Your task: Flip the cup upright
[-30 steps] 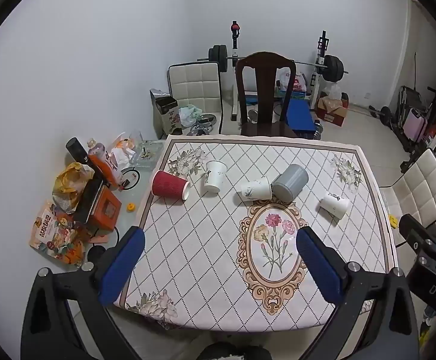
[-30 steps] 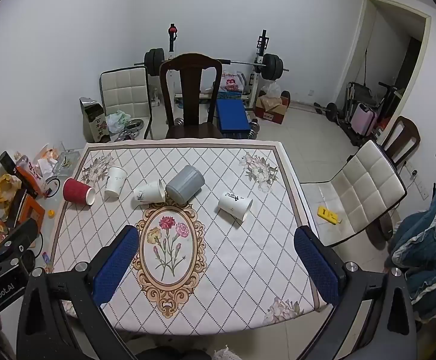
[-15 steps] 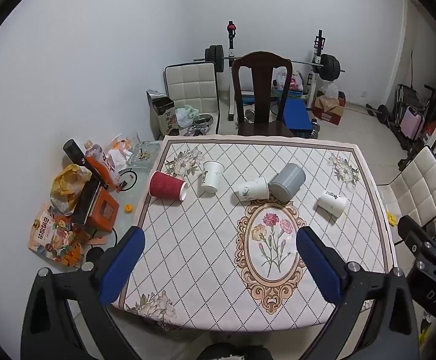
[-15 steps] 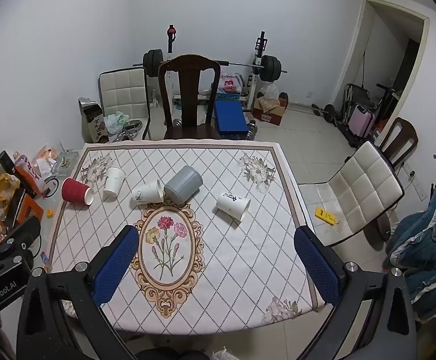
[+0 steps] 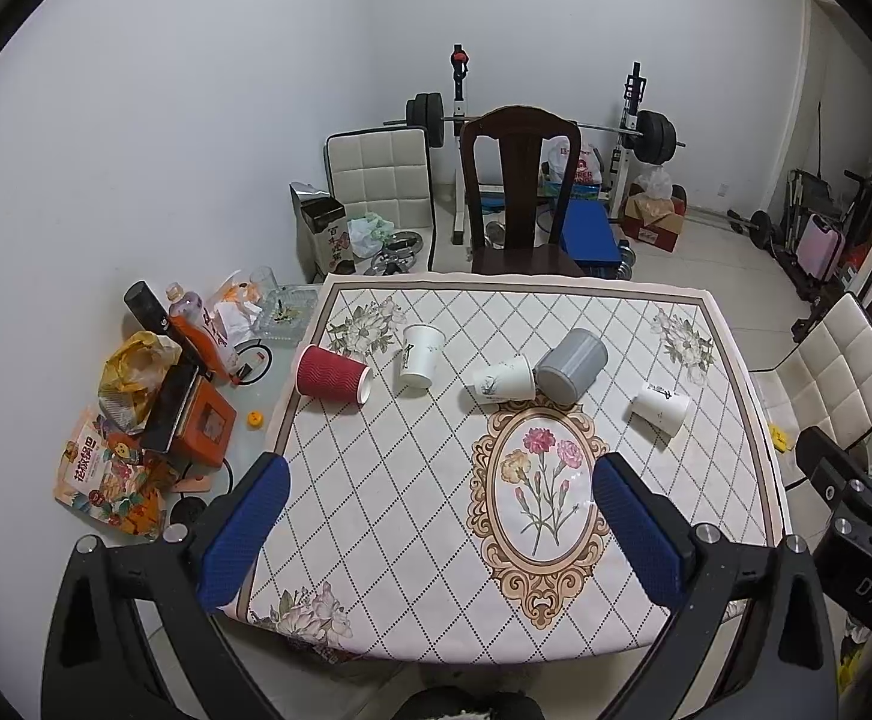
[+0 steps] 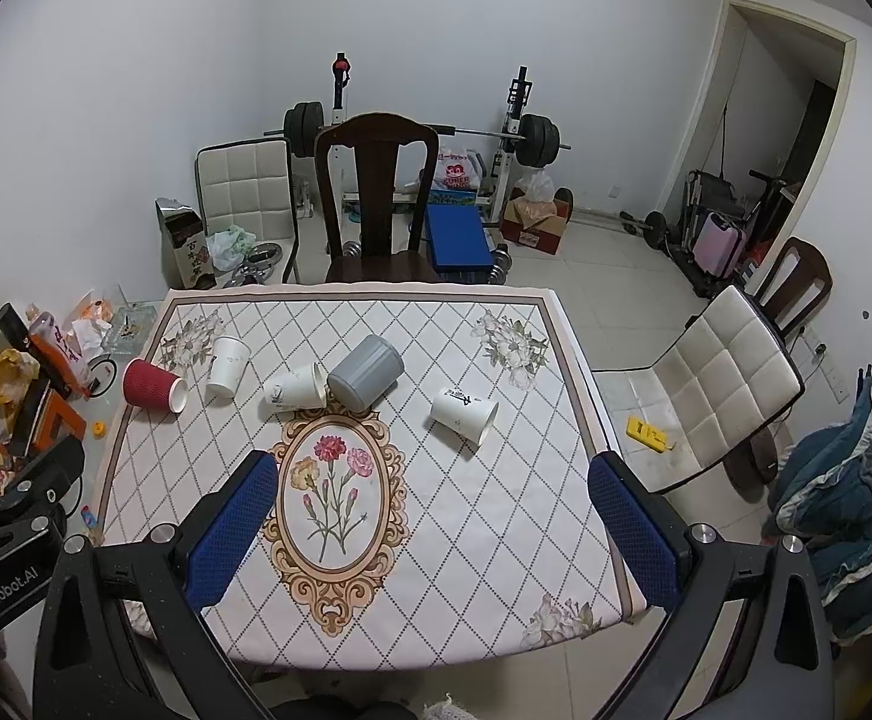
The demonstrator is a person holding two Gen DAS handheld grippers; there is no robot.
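Several cups lie on their sides in a row across the far half of the table (image 5: pixel 387 498): a red ribbed cup (image 5: pixel 332 374) (image 6: pixel 153 386) at the left, a white cup (image 5: pixel 419 348) (image 6: pixel 228 359), a second white cup (image 5: pixel 503 380) (image 6: pixel 295 386) touching a grey cup (image 5: pixel 571 358) (image 6: pixel 366 364), and a third white cup (image 5: pixel 661 407) (image 6: pixel 464 414) at the right. My left gripper (image 5: pixel 439 528) and right gripper (image 6: pixel 429 531) are both open and empty, held high above the table's near edge, well short of the cups.
The table has a white diamond-pattern cloth with a flower oval (image 6: pixel 336 498). A dark wooden chair (image 5: pixel 520 192) stands at the far side, a white padded chair (image 6: pixel 718 384) at the right. Bags and boxes (image 5: pixel 153 414) clutter the floor at the left.
Both views have drifted slightly back and up, so the table and cups look a little smaller. No cup has moved. Both grippers stay open.
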